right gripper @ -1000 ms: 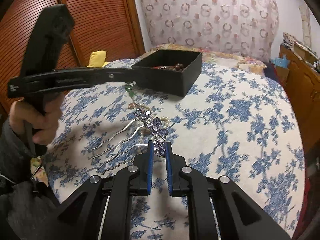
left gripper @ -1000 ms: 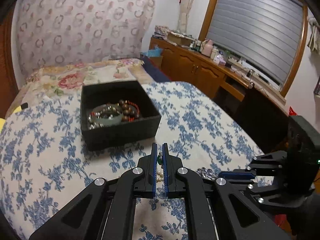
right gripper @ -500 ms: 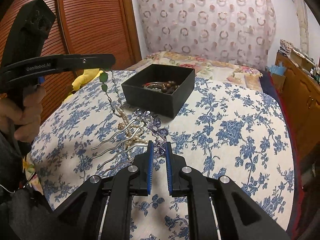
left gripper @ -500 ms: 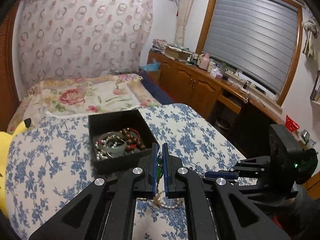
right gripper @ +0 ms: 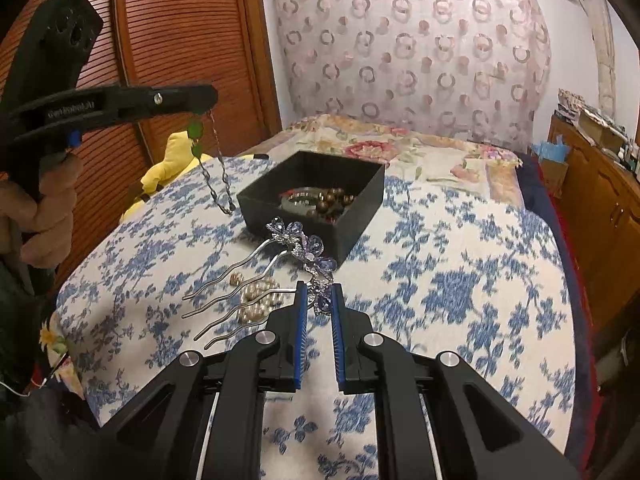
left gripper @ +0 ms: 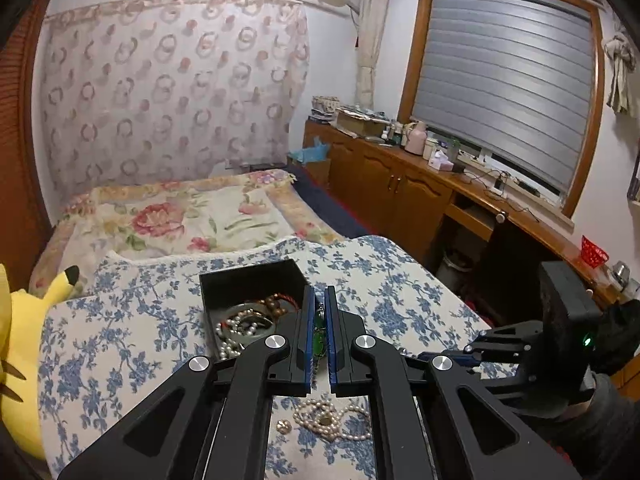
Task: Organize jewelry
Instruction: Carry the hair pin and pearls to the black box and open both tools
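Observation:
My left gripper is shut on a green-stone necklace; in the right wrist view that gripper hangs high at the left with the green stones and chain dangling clear of the bed. My right gripper is shut on the purple flower end of a silver hair comb, whose prongs point left above the quilt. An open black box with beads and bangles stands beyond, also in the left wrist view as the box. A pearl strand lies on the quilt.
The blue-flowered quilt covers the bed. A yellow plush toy lies at the bed's left edge. Wooden cabinets with clutter run along the right under a shuttered window. A small gold earring lies beside the pearls.
Both grippers rose off the bed. The green-stone necklace lifted clear of the quilt and its chain now hangs free. The hair comb came up with the right gripper.

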Motion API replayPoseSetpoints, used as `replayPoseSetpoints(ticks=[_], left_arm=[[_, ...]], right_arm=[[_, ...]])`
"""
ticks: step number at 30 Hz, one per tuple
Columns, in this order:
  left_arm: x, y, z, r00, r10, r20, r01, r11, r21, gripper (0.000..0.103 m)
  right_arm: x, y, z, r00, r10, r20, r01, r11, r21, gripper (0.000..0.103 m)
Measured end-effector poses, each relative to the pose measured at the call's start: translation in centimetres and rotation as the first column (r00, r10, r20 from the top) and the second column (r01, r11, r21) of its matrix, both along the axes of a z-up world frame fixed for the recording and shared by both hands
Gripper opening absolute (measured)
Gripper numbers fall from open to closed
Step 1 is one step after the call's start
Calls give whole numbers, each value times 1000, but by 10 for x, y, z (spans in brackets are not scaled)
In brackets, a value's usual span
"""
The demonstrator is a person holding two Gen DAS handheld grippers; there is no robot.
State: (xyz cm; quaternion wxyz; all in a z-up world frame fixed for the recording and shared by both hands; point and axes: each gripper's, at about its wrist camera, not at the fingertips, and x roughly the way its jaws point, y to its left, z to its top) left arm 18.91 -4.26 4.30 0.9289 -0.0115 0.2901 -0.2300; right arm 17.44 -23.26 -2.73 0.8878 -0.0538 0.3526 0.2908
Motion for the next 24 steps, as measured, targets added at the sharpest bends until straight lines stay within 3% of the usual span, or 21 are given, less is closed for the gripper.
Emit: replayPoseSetpoints(ticks=[14, 24], left_arm=[[73, 11, -15, 998, 49, -42, -48, 998, 40, 4], [115, 22, -56, 989, 69, -131, -63, 997, 47, 4]], right_arm=[[73, 21, 20, 997, 22, 68, -19, 999, -37, 13], [125, 43, 13, 997, 52, 61, -49, 997, -57, 13]])
